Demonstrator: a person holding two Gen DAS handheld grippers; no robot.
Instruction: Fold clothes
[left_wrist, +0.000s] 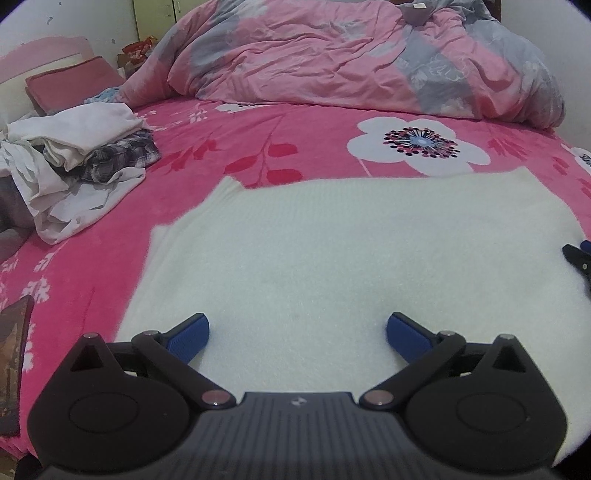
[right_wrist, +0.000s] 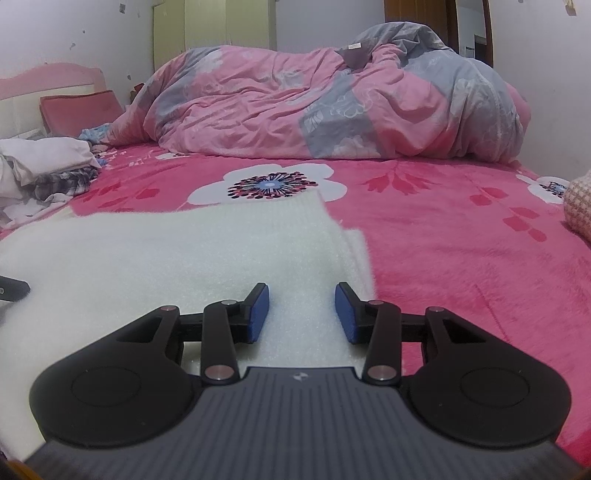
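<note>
The white sweater (left_wrist: 332, 258) is lying flat, long axis running across the bed (left_wrist: 295, 136). Both the left gripper (left_wrist: 297, 332) and right gripper (right_wrist: 301, 308) are hovering spread, empty. A clothes pile (left_wrist: 74, 162) is sitting left.

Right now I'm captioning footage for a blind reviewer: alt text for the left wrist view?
The open left gripper hovers low over a white knit sweater spread flat on a pink floral bedsheet. A rumpled clothes pile lies left, a pink-grey duvet behind.

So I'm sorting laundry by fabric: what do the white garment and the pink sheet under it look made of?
The flat white knitted garment looks like fuzzy wool or acrylic knit, with ribbed edges. The pink flowered bed sheet looks like plush fleece, its nap soft and matte.
</note>
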